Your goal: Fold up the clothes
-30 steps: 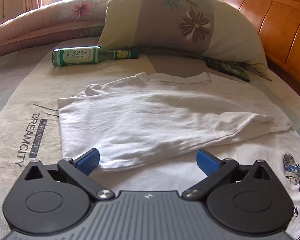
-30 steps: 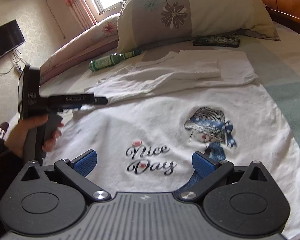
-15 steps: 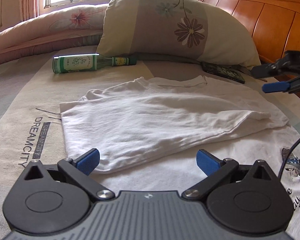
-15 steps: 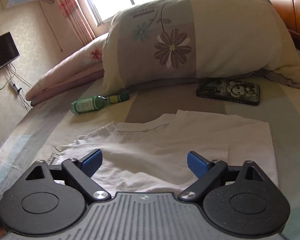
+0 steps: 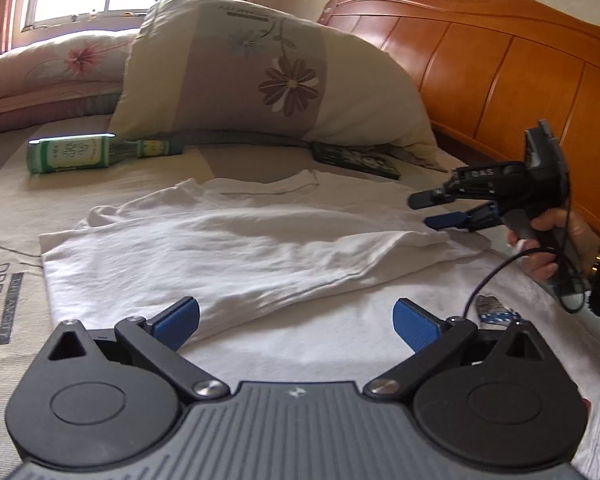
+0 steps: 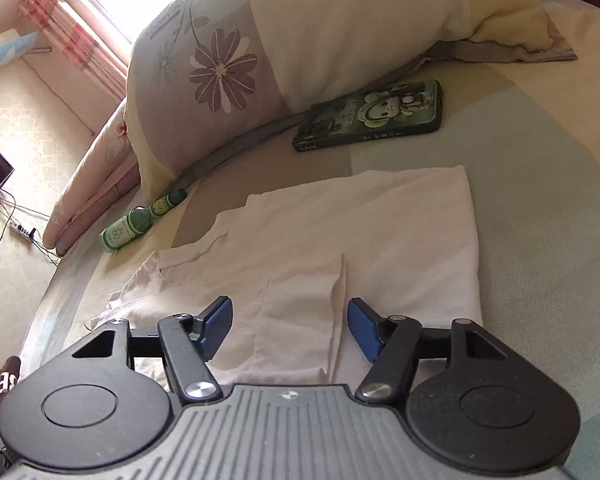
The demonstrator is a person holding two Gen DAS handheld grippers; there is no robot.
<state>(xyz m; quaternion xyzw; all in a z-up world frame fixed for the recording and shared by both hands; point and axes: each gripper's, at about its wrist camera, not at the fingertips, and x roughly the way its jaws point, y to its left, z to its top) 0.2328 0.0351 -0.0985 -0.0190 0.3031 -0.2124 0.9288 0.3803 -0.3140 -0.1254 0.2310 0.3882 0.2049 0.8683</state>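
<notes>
Since earlier frame, right hand-held gripper (image 6: 288, 326) reached shirt (image 6: 340, 240) sleeve area, jaws closing, seemingly unclamped; left hand-held gripper (image 5: 296, 320) apart.

A home bedroom: bed (image 5: 16, 184), pillow (image 5: 260, 76), wooden headboard (image 5: 500, 64).

One white T-shirt (image 5: 228, 248), one green bottle (image 5: 76, 153), one phone (image 6: 370, 118), one flowered pillow (image 5: 260, 76), two grippers (image 5: 296, 316) (image 6: 290, 320).

Bed w/ white t-shirt (image 5: 228, 248) mid-sheet. Obstacles at far edge: pillow (image 5: 260, 76), green bottle (image 5: 80, 152) lying L, phone (image 6: 372, 116) R, headboard (image 5: 500, 72) behind. Bare sheet (image 6: 540, 240) R of shirt passable.
</notes>
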